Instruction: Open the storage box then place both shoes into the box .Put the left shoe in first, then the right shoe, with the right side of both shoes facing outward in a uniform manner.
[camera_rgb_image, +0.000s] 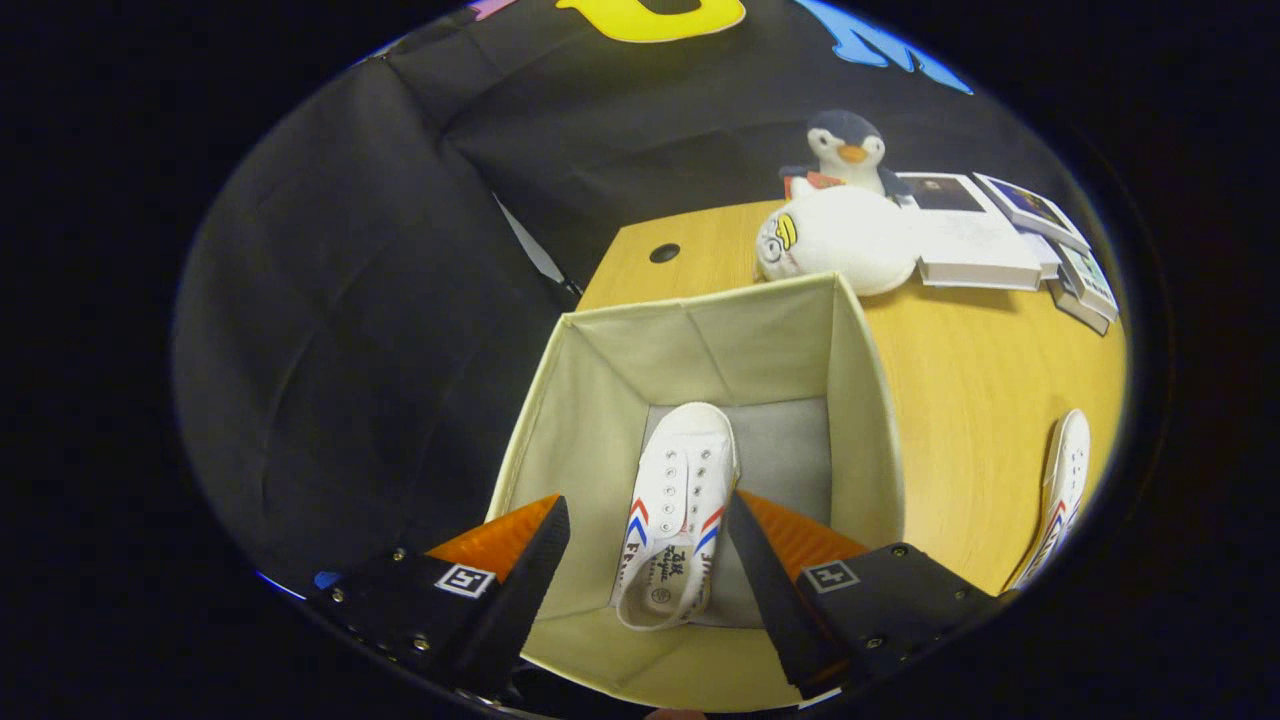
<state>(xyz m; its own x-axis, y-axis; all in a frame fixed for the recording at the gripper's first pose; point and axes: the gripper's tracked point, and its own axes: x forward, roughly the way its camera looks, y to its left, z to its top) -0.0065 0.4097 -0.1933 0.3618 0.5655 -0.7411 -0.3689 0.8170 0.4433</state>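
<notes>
Gripper view. Nearest the camera, the gripper (648, 515) hangs over the open top of the storage box (600, 420), its two fingers spread wide, with nothing pressed between them. The left finger stands above the box's near-left wall; the right finger stands above the inner right side.

Between the fingers, down on the grey floor of the box, lies a white canvas shoe (675, 515) with red and blue chevron stripes on its sides. Its long axis runs straight away from the camera: heel opening nearest, toe cap pointing to the far wall of the box. It sits sole down, laces uppermost (whether it is the left or the right shoe cannot be told). The right finger's tip appears just beside the shoe's right flank; whether it touches is not clear. The left finger is well apart from it.

The box is of cream fabric, its top open, standing at the left edge of a wooden table (980, 400).

The second shoe (1062, 490), of matching pattern, lies on the table well to the right of the box.

Beyond the box: a white plush toy (840, 240), a penguin plush (848, 148) behind it, and stacked books (985, 240) to their right.
</notes>
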